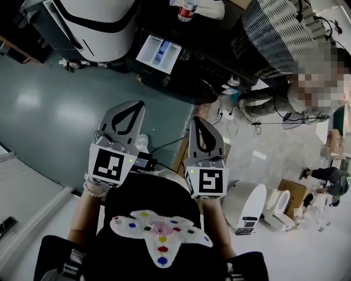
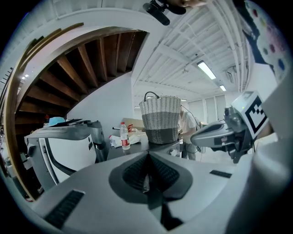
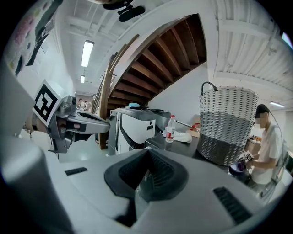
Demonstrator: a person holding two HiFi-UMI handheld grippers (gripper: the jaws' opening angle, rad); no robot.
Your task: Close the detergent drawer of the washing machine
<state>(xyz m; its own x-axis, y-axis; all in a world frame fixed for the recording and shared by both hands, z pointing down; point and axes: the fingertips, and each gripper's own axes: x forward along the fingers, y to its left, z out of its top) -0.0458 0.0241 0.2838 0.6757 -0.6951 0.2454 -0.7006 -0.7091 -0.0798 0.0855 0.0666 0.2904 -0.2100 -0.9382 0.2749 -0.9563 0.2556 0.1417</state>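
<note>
**Both grippers shut and empty, drawer still out**

The left gripper [image 1: 131,111] and the right gripper [image 1: 197,123] are held side by side in front of the person, over the grey-green floor [image 1: 49,115]. In each gripper's own view the jaws are seen pressed together, with nothing caught between them.

The white detergent drawer with a blue compartment [image 1: 159,53] is seen pulled out from the front of the dark washing machine [image 1: 189,71], ahead of both grippers and well apart from them. Neither gripper is touching it.

On top of the machine a woven grey-and-white laundry basket [image 1: 279,33] is stood upright, and a clear plastic bottle with a red label [image 1: 187,10] is stood near it. A white and black appliance [image 1: 93,22] is placed beside the washing machine, on the left of the head view.
</note>
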